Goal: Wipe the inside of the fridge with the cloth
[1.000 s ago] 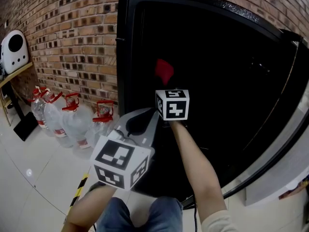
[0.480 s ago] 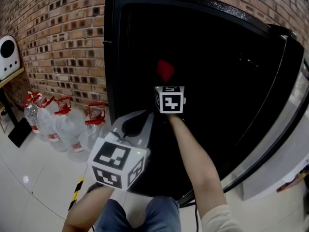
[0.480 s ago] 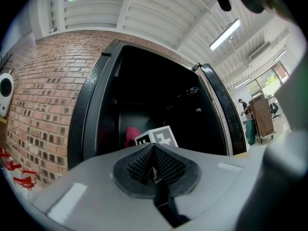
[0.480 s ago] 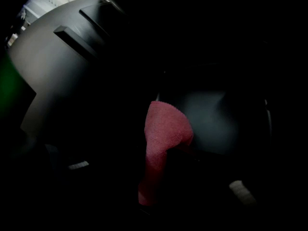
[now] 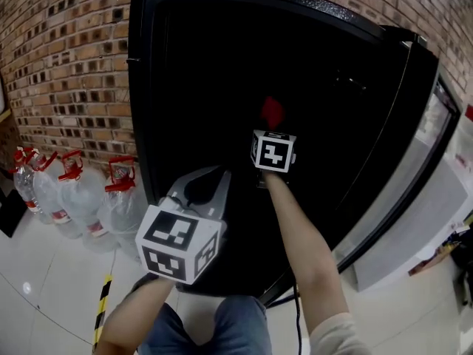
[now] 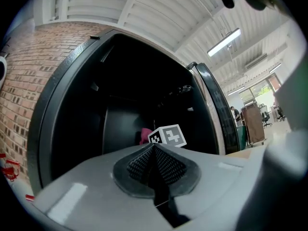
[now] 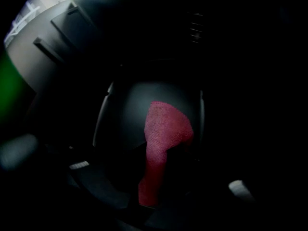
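The black fridge stands open with a dark inside. My right gripper reaches into it and is shut on a red cloth, which sticks out beyond its marker cube. In the right gripper view the cloth hangs folded between the jaws of the right gripper against a dark inner surface. My left gripper hovers outside the fridge's lower front, shut and holding nothing. In the left gripper view the pads of the left gripper meet, and the cloth shows beyond them.
The fridge door swings open to the right. Several large water bottles with red caps stand on the floor against the brick wall at the left. A yellow-black tape strip runs across the white tiles.
My right gripper has carried the cloth to the right across the fridge's inside. The head view has swung, so the fridge sits further left in the picture. The left gripper has hardly moved.
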Demonstrator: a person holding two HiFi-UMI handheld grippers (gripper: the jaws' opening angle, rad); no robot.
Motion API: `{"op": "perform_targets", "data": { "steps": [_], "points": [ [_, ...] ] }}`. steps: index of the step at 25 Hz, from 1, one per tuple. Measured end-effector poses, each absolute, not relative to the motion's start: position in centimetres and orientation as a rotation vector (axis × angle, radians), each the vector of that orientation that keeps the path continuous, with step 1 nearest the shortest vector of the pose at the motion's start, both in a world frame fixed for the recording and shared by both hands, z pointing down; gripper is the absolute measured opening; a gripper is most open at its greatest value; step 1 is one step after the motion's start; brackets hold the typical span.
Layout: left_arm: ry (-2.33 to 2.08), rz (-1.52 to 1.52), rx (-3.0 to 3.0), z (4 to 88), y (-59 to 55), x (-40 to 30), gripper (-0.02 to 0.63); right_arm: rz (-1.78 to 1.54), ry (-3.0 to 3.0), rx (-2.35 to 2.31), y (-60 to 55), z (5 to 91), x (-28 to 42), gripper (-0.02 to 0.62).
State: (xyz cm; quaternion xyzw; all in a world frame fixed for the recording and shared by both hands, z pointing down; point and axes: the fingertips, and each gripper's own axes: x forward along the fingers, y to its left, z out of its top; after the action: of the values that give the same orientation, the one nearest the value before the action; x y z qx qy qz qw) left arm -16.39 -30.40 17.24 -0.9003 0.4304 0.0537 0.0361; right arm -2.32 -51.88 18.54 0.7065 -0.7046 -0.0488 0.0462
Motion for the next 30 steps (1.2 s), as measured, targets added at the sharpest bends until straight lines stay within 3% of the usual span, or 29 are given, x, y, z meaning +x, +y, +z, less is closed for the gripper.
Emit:
{"op": "perform_targets", "data": {
  "steps": [10,30],
  "points": [
    [1.293,0.192,-2.785,17.2,-30.5,-15.2,-0.011,-0.106,-2.112,2.239,-48.8,17.7,0.4,0.052],
    [1.305,0.178,-2.811,18.3,-32.5,-12.7,-0.011,-0.289,-2.293,2.187,-29.1,16.4,-3.3,0.052]
  ]
}}
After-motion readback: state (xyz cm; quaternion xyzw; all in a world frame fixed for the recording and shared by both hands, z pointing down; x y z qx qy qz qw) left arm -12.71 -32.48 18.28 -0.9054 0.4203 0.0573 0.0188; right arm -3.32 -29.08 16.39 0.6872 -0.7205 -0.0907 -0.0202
